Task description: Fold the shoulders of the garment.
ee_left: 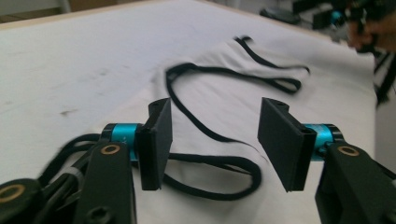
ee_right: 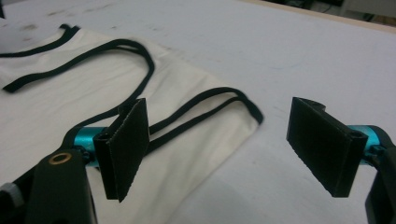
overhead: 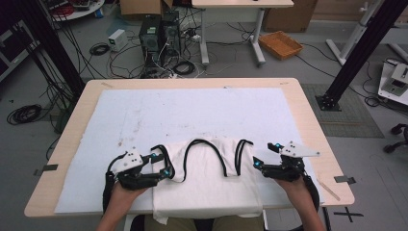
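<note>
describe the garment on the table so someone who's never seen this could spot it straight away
Start at the wooden table with a white cloth spread over it, then look to its near edge, between the left claw and the right claw. There lies a cream sleeveless top, flat, its lower part hanging over the table edge. Black trim along its neckline and armholes sets it apart from the plain white cloth beneath.

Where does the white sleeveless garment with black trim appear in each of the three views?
High view: white sleeveless garment with black trim lies at the table's near edge, between both grippers.
Left gripper view: centre, behind the open jaws.
Right gripper view: left half.
Shared landmark: the black-trimmed neckline loop.
</note>
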`<state>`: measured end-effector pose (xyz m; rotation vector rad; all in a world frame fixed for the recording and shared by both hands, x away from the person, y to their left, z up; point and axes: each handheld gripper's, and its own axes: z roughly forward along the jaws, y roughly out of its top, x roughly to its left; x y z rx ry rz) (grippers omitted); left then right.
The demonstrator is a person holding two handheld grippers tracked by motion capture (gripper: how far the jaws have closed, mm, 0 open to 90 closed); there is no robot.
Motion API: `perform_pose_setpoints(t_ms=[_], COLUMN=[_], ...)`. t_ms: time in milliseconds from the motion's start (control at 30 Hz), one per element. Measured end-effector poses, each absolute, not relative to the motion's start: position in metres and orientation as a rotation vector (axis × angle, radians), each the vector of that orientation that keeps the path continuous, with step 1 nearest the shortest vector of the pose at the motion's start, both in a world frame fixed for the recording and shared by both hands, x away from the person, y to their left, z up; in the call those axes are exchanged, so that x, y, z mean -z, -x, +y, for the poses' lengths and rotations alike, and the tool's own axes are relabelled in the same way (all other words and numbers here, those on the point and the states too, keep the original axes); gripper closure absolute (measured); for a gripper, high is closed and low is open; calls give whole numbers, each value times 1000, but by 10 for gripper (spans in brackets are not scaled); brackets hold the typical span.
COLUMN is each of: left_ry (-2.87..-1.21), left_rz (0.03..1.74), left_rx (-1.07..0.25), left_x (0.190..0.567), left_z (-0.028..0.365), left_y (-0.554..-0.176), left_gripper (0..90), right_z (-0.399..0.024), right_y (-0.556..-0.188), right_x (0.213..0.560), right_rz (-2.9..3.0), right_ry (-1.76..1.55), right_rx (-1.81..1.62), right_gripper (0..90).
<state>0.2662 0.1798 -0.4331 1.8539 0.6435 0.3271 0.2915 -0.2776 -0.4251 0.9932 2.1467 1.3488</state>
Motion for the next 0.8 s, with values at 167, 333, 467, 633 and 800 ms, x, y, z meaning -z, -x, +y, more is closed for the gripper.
perform_pose_setpoints(t_ms=[167,333,467,633,800], left_ry=[-1914,-2066,-2136,-2031,-1947], left_rz=[584,582,560,585,565], left_rx=[-299,-344,-370,-316,-274], left_x=[436,441,446,438,431], left_z=[165,151,149,171,189], left_y=[-266,-265,-265,-263,-258], left_gripper=[416,523,791,849,848], right_z=[-262,-229,-206,-209,-228], right_y=[-287,-281,-279,-280,-266], right_x=[425,430,439,438,423], right_rz=[2282,2489,2530,2517,2421], right_ry=[-870,-651,-564,-584,-627], right_rx=[-1352,-1330,-1177,-1086,-1164], right_gripper=[426,562,608,881,881])
